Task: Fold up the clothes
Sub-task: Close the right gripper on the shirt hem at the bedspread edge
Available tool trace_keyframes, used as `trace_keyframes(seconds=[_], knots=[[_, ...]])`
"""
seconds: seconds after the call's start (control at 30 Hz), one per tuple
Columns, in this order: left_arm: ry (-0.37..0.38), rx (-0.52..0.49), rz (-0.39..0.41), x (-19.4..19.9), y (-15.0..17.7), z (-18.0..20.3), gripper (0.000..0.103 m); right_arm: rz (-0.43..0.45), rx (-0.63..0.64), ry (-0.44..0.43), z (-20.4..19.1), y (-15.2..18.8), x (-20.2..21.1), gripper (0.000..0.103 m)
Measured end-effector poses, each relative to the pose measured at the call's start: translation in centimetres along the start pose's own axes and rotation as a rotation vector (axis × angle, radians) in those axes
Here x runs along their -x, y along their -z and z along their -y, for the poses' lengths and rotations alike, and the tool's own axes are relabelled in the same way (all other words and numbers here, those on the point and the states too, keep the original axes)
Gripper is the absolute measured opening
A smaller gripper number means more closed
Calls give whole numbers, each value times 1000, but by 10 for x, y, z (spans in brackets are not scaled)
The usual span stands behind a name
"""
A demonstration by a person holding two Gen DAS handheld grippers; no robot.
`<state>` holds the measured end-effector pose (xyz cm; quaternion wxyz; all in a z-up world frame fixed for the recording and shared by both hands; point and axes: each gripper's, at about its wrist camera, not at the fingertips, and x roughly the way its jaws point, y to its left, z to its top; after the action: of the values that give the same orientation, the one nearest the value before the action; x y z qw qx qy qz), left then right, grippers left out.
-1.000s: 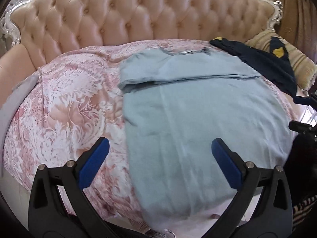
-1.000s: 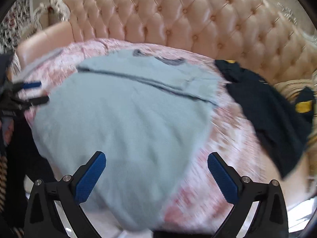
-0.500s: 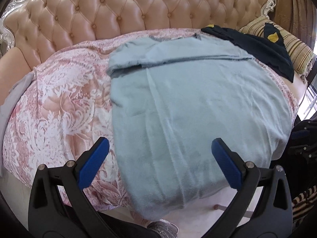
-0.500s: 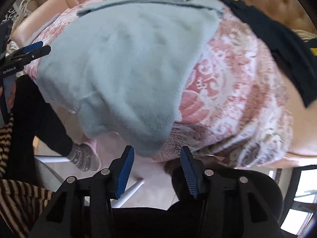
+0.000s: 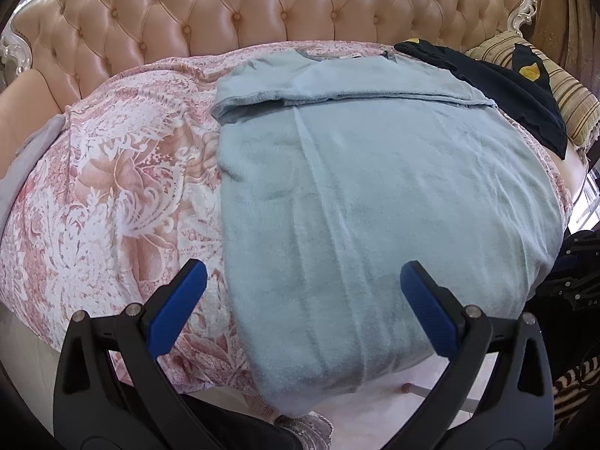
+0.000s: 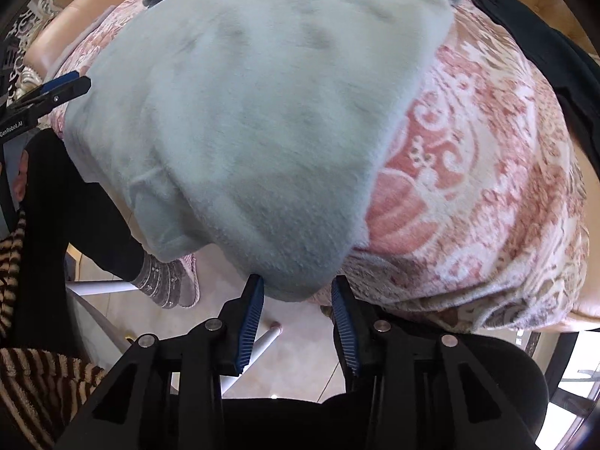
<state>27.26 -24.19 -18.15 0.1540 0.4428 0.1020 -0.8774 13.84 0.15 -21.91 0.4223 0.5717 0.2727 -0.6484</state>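
A light blue garment (image 5: 375, 195) lies spread on the pink floral sofa cover (image 5: 112, 187), its sleeves folded across the top and its hem hanging over the front edge. My left gripper (image 5: 303, 268) is open wide, hovering over the garment's lower left part. In the right wrist view, the right gripper (image 6: 298, 285) is low at the sofa's front. Its jaws are narrowed but still open, with the garment's (image 6: 243, 112) hanging hem corner dipping between the fingertips. The left gripper (image 6: 56, 90) shows at that view's left edge.
A dark navy garment (image 5: 506, 86) lies at the sofa's right beside a striped cushion (image 5: 573, 101). A grey cloth (image 5: 26, 165) sits at the left end. The tufted backrest (image 5: 225, 18) rises behind. A person's slippered foot (image 6: 165, 277) and white frame legs (image 6: 97, 287) are below.
The right gripper dropped to the sofa's front edge and narrowed its jaws around the hanging hem corner. The left gripper came closer over the garment and stayed open.
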Motion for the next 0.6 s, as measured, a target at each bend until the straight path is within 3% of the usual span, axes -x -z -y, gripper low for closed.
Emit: trace_keyframes(seconds=[0.07, 0.13, 0.17, 0.23, 0.4, 0.6], knots=[[-6, -1, 10, 3, 0, -1, 103, -2, 6, -2, -1, -2, -2, 39], [-12, 1, 26, 8, -1, -2, 103, 8, 8, -11, -2, -3, 1, 25], [-15, 5, 33, 10, -2, -3, 103, 17, 8, -17, -3, -2, 3, 12], [-21, 13, 49, 15, -3, -6, 103, 34, 8, -29, -5, -2, 8, 6], [-4, 55, 56, 27, 0, -14, 103, 78, 8, -60, -9, -2, 20, 6], [109, 127, 7, 49, 17, -21, 103, 131, 9, -98, -14, -1, 35, 6]])
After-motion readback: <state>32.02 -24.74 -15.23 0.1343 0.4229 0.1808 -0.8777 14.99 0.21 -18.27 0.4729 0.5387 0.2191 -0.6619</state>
